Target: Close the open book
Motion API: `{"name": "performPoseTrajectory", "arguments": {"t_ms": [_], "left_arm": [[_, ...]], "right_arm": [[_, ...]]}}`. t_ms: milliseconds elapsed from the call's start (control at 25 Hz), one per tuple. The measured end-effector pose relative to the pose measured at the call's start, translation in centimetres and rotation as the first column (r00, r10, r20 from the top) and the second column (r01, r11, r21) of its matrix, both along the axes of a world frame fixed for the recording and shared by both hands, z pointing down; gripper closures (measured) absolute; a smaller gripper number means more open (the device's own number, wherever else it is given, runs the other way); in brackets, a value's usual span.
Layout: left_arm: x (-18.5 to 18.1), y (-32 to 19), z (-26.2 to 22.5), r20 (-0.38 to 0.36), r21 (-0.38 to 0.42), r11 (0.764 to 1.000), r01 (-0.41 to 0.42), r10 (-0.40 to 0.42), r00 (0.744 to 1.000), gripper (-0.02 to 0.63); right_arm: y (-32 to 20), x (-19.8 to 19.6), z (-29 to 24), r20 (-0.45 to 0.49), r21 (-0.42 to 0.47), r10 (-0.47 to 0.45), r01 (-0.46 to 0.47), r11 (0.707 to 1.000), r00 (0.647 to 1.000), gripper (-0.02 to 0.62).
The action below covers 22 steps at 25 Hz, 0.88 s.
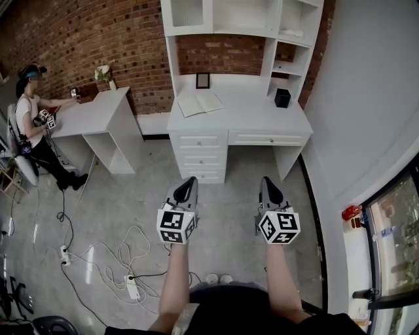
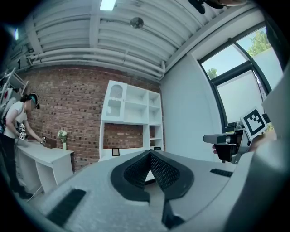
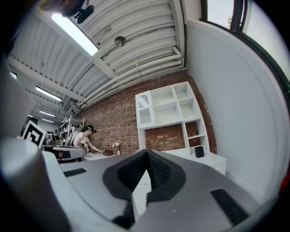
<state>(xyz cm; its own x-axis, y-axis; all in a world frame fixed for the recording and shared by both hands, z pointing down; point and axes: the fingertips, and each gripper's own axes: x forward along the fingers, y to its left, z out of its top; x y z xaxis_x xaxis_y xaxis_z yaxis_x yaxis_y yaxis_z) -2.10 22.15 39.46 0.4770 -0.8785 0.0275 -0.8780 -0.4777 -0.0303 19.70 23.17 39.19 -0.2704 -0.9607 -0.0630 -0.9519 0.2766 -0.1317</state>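
An open book (image 1: 200, 103) with pale pages lies flat on the white desk (image 1: 262, 121), at its left half, in the head view. Both grippers hang level in the air well short of the desk, over the floor. My left gripper (image 1: 190, 181) is shut with nothing in it; its jaw tips meet in the left gripper view (image 2: 149, 152). My right gripper (image 1: 269, 181) is shut and empty too, its tips touching in the right gripper view (image 3: 146, 151). The book is hidden behind the jaws in both gripper views.
A picture frame (image 1: 203, 80) and a black cup (image 1: 282, 97) stand on the desk under a white shelf unit (image 1: 242, 19). Drawers (image 1: 198, 157) fill the desk's left. A person (image 1: 33, 124) sits at a second desk (image 1: 98, 118) far left. Cables and a power strip (image 1: 131, 286) lie on the floor.
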Motion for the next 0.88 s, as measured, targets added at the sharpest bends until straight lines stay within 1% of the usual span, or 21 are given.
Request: {"name": "performPoseTrajectory", "arguments": {"t_ms": [160, 240, 440, 640, 760, 840, 880], "left_arm": [[-0.3, -0.1, 0.1, 0.000, -0.002, 1.000, 0.000, 0.000, 1.000, 0.597], [-0.4, -0.1, 0.1, -0.002, -0.004, 1.000, 0.001, -0.001, 1.000, 0.597], [-0.6, 0.2, 0.5, -0.008, -0.009, 1.000, 0.004, -0.004, 1.000, 0.597], [-0.8, 0.1, 0.8, -0.009, -0.023, 1.000, 0.004, -0.004, 1.000, 0.597], [-0.9, 0.1, 1.0, -0.008, -0.030, 1.000, 0.006, -0.006, 1.000, 0.597], [-1.2, 0.2, 1.2, -0.007, -0.033, 0.999, 0.010, -0.010, 1.000, 0.597], [-1.3, 0.2, 1.3, -0.008, -0.034, 0.999, 0.012, -0.012, 1.000, 0.597]], "right_arm": [[0.1, -0.2, -0.4, 0.041, 0.021, -0.006, 0.006, 1.000, 0.999, 0.597], [0.1, -0.2, -0.4, 0.044, 0.022, -0.006, 0.005, 1.000, 0.999, 0.597], [0.3, -0.5, 0.1, 0.030, 0.012, -0.023, 0.022, 1.000, 0.999, 0.597], [0.3, -1.9, 0.4, -0.006, 0.004, -0.066, 0.066, 0.998, 0.998, 0.597], [0.3, -2.6, 0.3, -0.009, 0.003, -0.097, 0.097, 0.995, 0.995, 0.597], [0.3, -3.0, 0.1, 0.003, 0.003, -0.122, 0.122, 0.992, 0.992, 0.549], [0.3, -3.1, 0.0, 0.004, 0.007, -0.130, 0.130, 0.991, 0.991, 0.548]]}}
